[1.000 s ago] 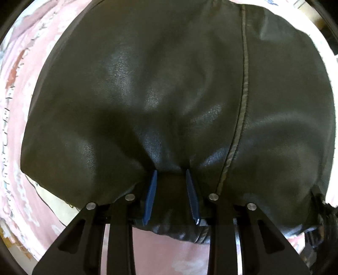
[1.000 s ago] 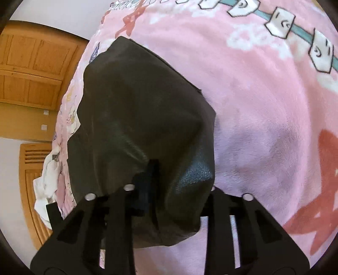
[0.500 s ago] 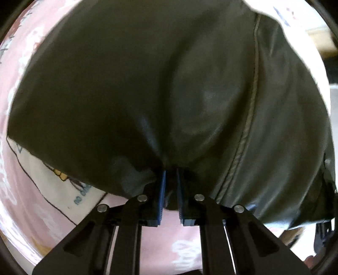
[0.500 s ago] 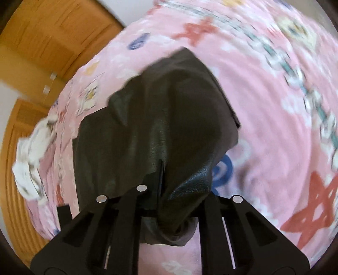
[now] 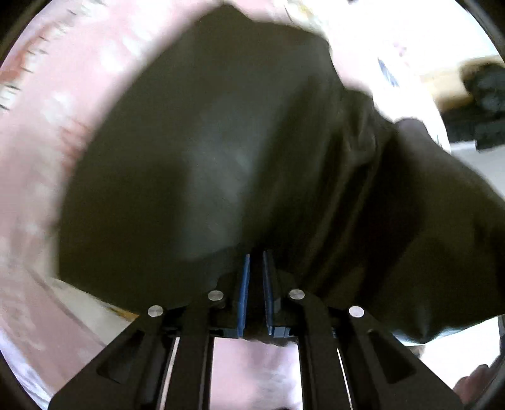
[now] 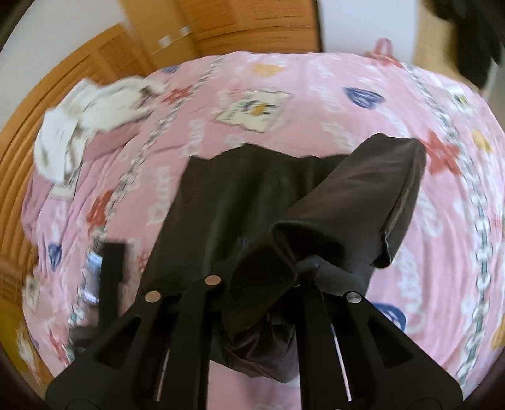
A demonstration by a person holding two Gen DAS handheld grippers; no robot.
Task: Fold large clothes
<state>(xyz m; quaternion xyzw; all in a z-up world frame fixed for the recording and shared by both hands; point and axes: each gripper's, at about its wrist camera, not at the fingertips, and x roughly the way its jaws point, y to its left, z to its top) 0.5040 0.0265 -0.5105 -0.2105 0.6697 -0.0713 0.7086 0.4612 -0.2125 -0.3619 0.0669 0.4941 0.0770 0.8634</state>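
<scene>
1. the left gripper has its two blue fingers drawn nearly together, only a thin slit between them, with the edge of the dark garment pinched in that slit.
2. the right gripper has its fingertips buried under a fold of the same garment; the cloth drapes over both fingers and bunches between them, so it looks clamped on the cloth, though the tips themselves are hidden.
3. both grippers are held up above the bed, looking down along their fingers, and the garment hangs away from each one toward the pink blanket.
4. seen from the left wrist, the garment fills most of the view, smooth and slightly shiny, spreading away from the fingers over the blanket; the picture is blurred.
5. from the right wrist, the garment's far edge lies on the blanket near the middle of the bed, and one folded flap sticks up to the right of the fingers, its hem showing.
6. count: two grippers, one dark garment, one patterned pink blanket, and one crumpled white cloth lying at the blanket's far left edge.
7. beyond the blanket stands orange wooden furniture.
</scene>
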